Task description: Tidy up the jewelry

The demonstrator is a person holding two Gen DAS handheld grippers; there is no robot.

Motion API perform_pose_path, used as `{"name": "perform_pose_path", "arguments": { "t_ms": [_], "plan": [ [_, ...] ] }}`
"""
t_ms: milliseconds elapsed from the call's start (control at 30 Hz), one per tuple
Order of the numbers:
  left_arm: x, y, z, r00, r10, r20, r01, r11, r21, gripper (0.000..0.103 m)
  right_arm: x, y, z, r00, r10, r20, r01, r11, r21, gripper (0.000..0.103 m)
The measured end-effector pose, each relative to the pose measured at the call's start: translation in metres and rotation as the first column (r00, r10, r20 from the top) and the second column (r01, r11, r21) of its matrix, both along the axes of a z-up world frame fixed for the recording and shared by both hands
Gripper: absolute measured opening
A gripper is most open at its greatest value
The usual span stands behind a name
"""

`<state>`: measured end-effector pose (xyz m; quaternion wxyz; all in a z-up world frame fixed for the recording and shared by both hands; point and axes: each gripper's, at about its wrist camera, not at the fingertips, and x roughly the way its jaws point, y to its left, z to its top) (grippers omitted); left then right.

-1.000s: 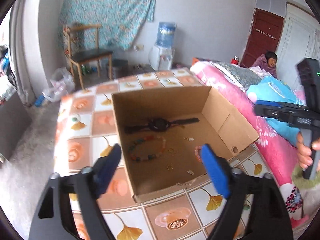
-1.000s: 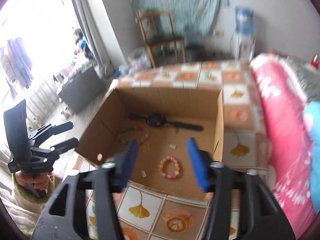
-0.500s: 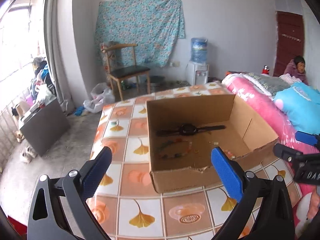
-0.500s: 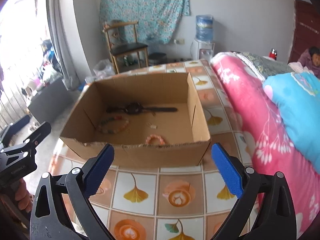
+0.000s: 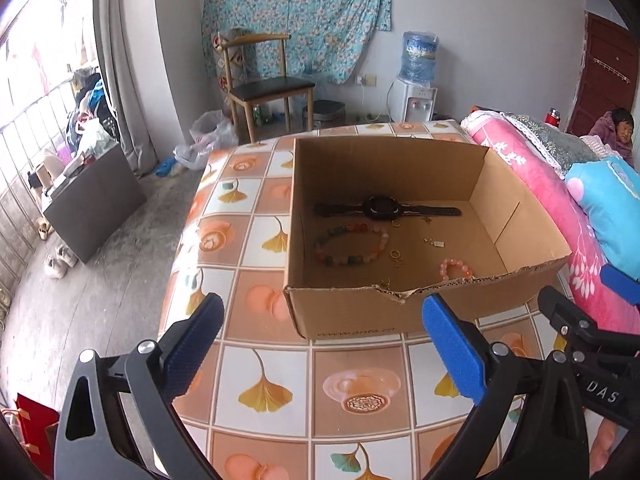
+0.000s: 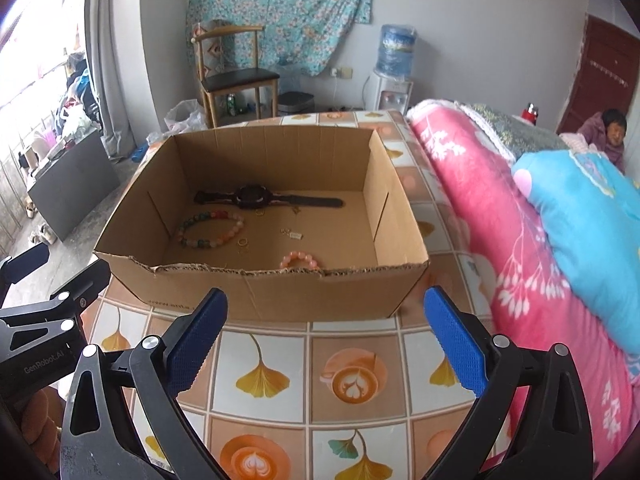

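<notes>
Cardboard box (image 5: 400, 312) on the tiled desk (image 5: 260, 392) holds the jewelry: a black watch (image 5: 380, 209), multicolour bead bracelet (image 5: 352, 245) and pink bracelet (image 5: 456, 269). Your left claw (image 5: 320, 352) and right claw (image 6: 326, 350) hover wide open, empty. Reaching in, you risk clipping the torn front wall; the tiny gold rings (image 5: 396, 255) may slip your pads.

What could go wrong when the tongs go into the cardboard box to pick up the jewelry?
1. The small gold rings lie flat and close to the multicoloured bead bracelet; wide tongs may catch both or slip.
2. The pink bead bracelet lies close behind the torn front wall of the brown cardboard box; reaching for it could push the box.
</notes>
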<state>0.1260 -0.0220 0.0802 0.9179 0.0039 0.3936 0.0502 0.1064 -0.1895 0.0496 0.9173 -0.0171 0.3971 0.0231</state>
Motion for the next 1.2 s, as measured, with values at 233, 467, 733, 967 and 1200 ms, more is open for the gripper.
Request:
{"name": "perform_pose_path", "arguments": {
  "t_ms": [233, 467, 733, 967, 1200],
  "plan": [
    [0.006, 0.0, -0.005, 0.999, -0.01, -0.048, 0.008, 0.999, -0.038, 0.098, 0.006, -0.004, -0.004, 0.999, -0.007, -0.04, 0.008, 1.0, 0.027, 0.095],
    [0.01, 0.001, -0.006, 0.998, -0.008, -0.062, 0.005, 0.998, -0.055, 0.098, 0.009, -0.001, -0.007, 0.999, 0.008, -0.053, -0.006, 1.0, 0.026, 0.095],
    [0.011, 0.003, -0.008, 0.998, -0.012, -0.064, 0.008, 0.998, -0.062, 0.098, 0.01, -0.002, -0.007, 0.998, 0.007, -0.058, -0.006, 1.0, 0.027, 0.095],
    [0.012, 0.002, -0.009, 0.998, -0.017, -0.067, 0.013, 0.998, -0.063, 0.098, 0.011, -0.003, -0.006, 0.998, 0.011, -0.059, -0.009, 1.0, 0.027, 0.095],
    [0.013, 0.001, -0.01, 0.998, -0.019, -0.067, 0.014, 0.998, -0.063, 0.098, 0.011, -0.002, -0.006, 0.998, 0.008, -0.06, -0.007, 1.0, 0.027, 0.095]
  ]
}}
